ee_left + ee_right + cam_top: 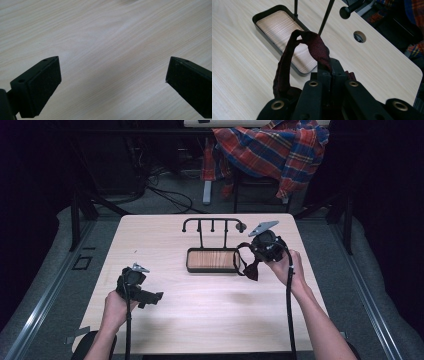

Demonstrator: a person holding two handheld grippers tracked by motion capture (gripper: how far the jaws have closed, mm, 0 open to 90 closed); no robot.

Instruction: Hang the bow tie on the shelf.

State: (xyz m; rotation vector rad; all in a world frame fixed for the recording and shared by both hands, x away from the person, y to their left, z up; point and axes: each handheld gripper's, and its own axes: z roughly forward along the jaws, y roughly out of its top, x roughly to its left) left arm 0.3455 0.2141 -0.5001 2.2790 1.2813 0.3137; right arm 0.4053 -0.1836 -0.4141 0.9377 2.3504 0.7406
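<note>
Dark-red tie (287, 60) clamped in right gripper (329, 72), beside tray (265, 13).

Right tool (331, 71) clamped on dark red strap (287, 60), looped above tray (277, 28) on tabletop (237, 75).

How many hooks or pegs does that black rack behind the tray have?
4, as far as the high view shows: the rack has a curled left end, two short pegs mid-bar, and a knobbed right end beside the right gripper holding the dark red bow tie.
</note>
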